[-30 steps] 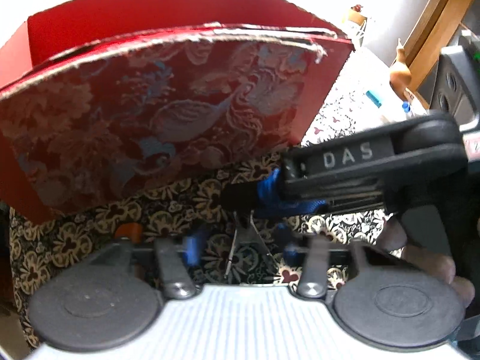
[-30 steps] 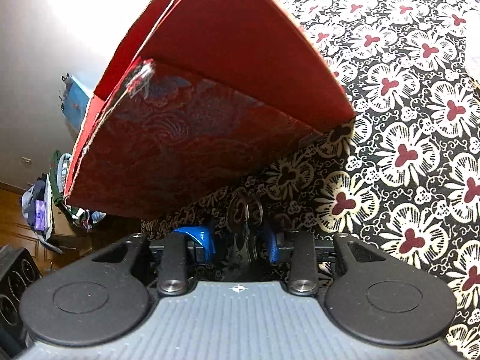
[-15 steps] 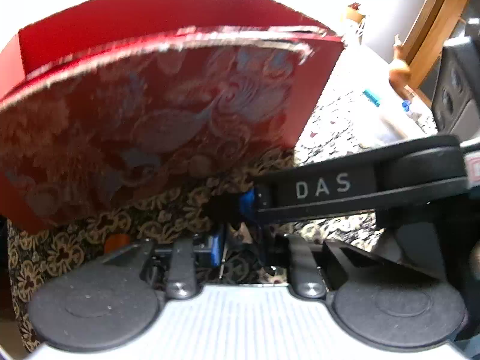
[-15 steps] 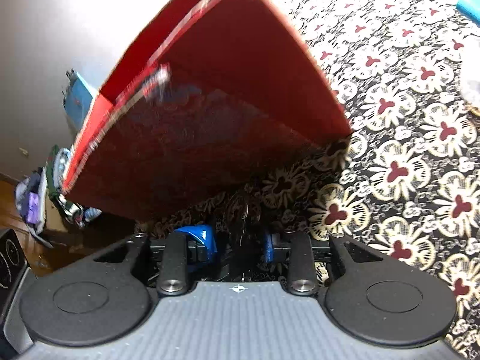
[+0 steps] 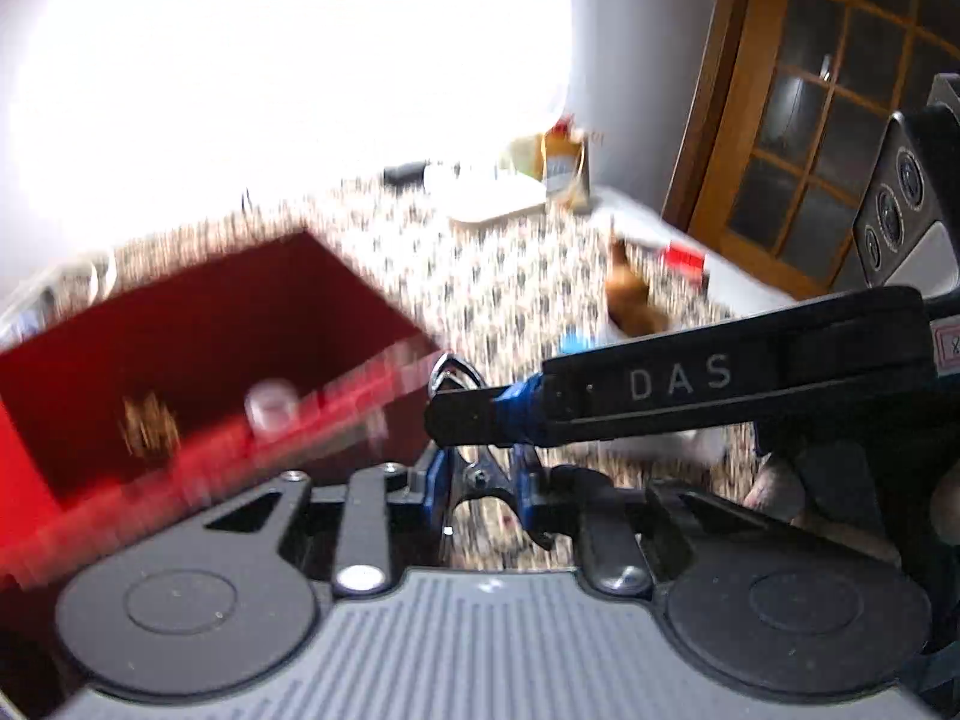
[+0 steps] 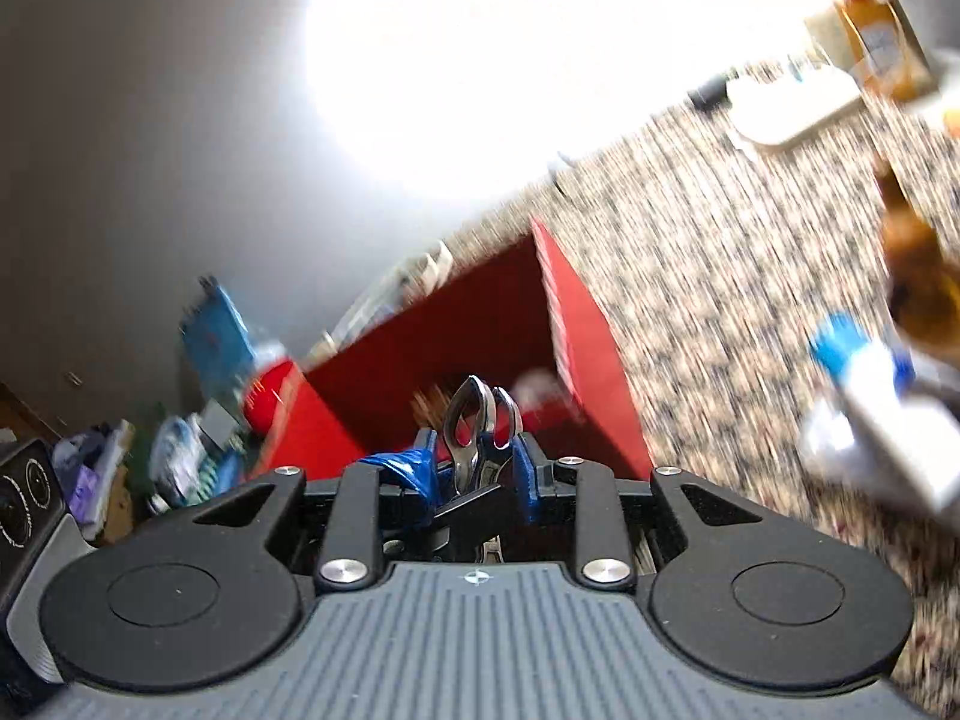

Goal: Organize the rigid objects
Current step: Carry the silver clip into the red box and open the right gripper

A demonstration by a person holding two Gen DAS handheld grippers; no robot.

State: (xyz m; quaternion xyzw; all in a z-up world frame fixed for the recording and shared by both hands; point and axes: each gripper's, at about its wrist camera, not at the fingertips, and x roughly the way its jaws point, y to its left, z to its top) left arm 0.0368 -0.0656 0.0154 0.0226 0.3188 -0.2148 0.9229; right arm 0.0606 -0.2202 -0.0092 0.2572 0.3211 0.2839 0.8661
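Note:
Both grippers are shut on one metal tool with looped handles, like small pliers or clippers [image 5: 465, 468] [image 6: 480, 426]. My left gripper [image 5: 480, 474] pinches its lower part. My right gripper [image 6: 480, 468] crosses from the right in the left wrist view [image 5: 468, 414] and pinches the tool higher up. The open red box [image 5: 198, 348] [image 6: 480, 330] lies just ahead and below, left of the tool. Small blurred items lie inside it.
The floral tablecloth [image 5: 510, 288] [image 6: 720, 276] carries a brown bottle [image 5: 630, 294] [image 6: 918, 276], a blue-capped white container [image 6: 870, 396], a white tray [image 5: 498, 204] [image 6: 792, 108] and a carton [image 5: 564, 168]. Clutter [image 6: 180, 456] lies on the floor left of the table.
Both grippers have risen with the tool from the cloth beside the box wall. The views now look over the rim into the open box. The frames are motion-blurred.

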